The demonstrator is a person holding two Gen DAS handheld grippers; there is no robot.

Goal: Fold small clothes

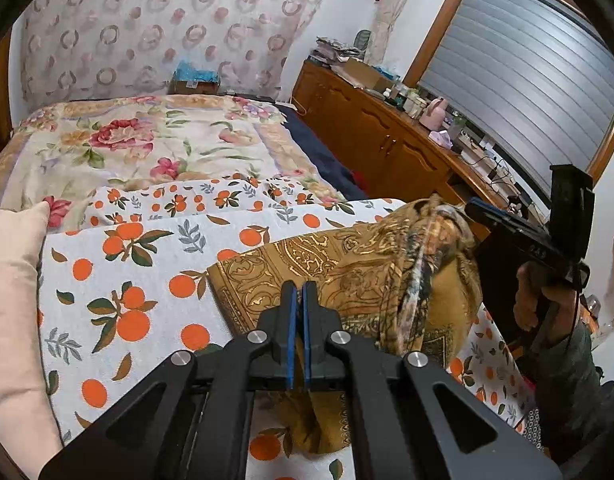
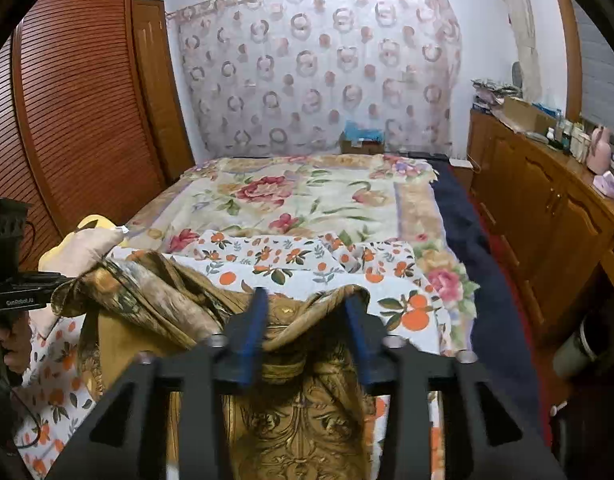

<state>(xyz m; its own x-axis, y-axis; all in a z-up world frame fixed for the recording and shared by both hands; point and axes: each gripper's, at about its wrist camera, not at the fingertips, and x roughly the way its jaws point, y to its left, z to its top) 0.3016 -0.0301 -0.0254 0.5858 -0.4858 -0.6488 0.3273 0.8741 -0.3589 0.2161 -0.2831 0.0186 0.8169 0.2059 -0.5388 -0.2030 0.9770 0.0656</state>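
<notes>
A wide bed (image 2: 459, 216) fills the room, covered by one cream blanket printed with large pink flowers (image 2: 291, 200). Over its near end lies one white cotton sheet patterned with oranges and green leaves (image 1: 147, 272), flat but creased. On that sheet sits the single garment, a mustard-gold fabric with ornate paisley scrollwork (image 1: 307, 276); it is soft and thin, one part spread flat, another bunched and lifted in a dark twisted ridge. One pale pink cushion (image 1: 11, 280) rests at the sheet's edge. The two black grippers have blue pads. The left gripper (image 1: 299, 292) is pinched closed, a fold of the gold cloth hanging beneath it. The right gripper (image 2: 307, 308) stands with its jaws parted, a hump of the cloth between them, not pressed.
</notes>
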